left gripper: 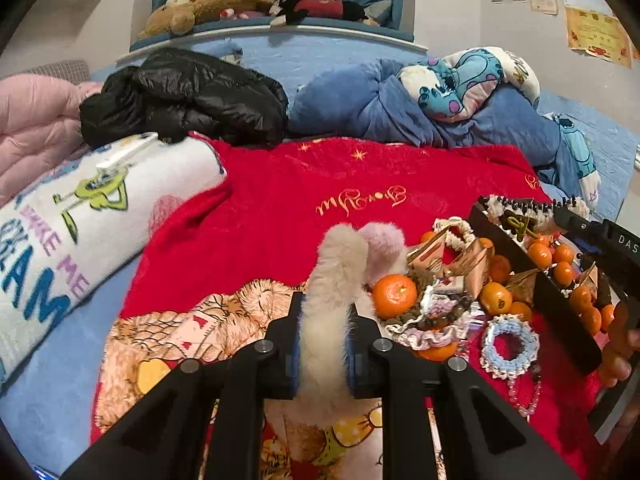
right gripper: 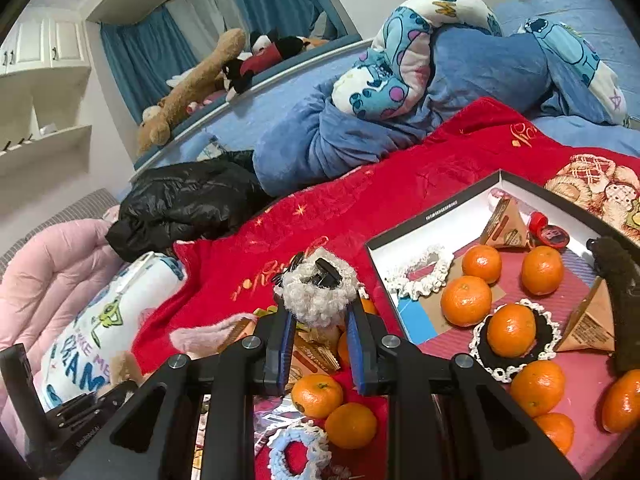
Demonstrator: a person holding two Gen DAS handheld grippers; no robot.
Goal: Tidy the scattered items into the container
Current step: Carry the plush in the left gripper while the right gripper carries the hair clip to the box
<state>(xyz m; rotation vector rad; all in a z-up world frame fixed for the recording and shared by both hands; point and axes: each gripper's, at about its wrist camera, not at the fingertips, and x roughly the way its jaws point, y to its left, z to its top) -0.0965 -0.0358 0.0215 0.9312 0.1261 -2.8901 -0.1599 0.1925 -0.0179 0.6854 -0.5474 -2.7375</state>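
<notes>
My left gripper (left gripper: 322, 350) is shut on a fluffy cream and pink hair clip (left gripper: 340, 276), held above the red blanket. My right gripper (right gripper: 320, 336) is shut on a fuzzy grey hair claw (right gripper: 316, 292), left of the black-rimmed box (right gripper: 436, 208). The box holds several oranges (right gripper: 466, 300), scrunchies (right gripper: 420, 276) and paper wedges (right gripper: 504, 224). Loose oranges (left gripper: 394, 295), wedges (left gripper: 468, 264) and a blue scrunchie (left gripper: 508, 346) lie beside the box (left gripper: 520, 272) in the left wrist view.
A black jacket (left gripper: 184, 96), a white printed pillow (left gripper: 80, 232) and a pink quilt (left gripper: 32, 132) lie at the left. A blue blanket with a Stitch plush (left gripper: 456, 80) lies behind. Two oranges (right gripper: 334, 410) and the blue scrunchie (right gripper: 296, 452) lie under my right gripper.
</notes>
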